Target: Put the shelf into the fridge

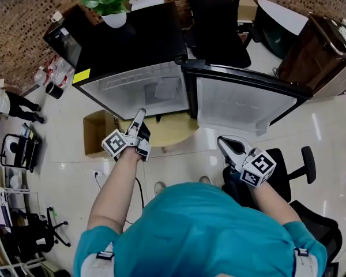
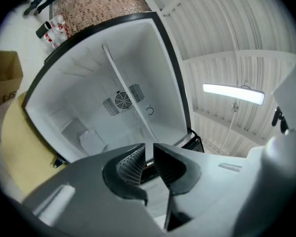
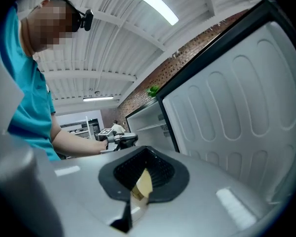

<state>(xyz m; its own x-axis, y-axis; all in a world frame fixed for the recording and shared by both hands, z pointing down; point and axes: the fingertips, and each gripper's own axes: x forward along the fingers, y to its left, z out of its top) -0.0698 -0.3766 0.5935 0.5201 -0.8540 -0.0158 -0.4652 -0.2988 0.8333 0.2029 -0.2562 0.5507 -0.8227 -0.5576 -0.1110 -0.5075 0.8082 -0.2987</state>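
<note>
The black mini fridge (image 1: 132, 45) stands open, its door (image 1: 236, 105) swung out to the right. In the left gripper view the shelf (image 2: 126, 95) shows edge-on as a thin white strip that runs from deep inside the white fridge cavity (image 2: 89, 83) straight into my jaws. My left gripper (image 2: 149, 148) is shut on its near edge, at the fridge's front opening (image 1: 140, 117). My right gripper (image 1: 224, 143) hangs shut and empty in front of the door's inner liner (image 3: 246, 98); the left gripper (image 3: 121, 138) and the fridge (image 3: 143, 122) lie beyond it.
A potted plant (image 1: 109, 2) sits on the fridge top. A cardboard box (image 1: 98, 131) and a round yellow mat (image 1: 167, 131) lie on the floor before the fridge. A black office chair (image 1: 219, 22) stands behind, another chair (image 1: 300, 166) at my right, a wooden cabinet (image 1: 317, 51) far right.
</note>
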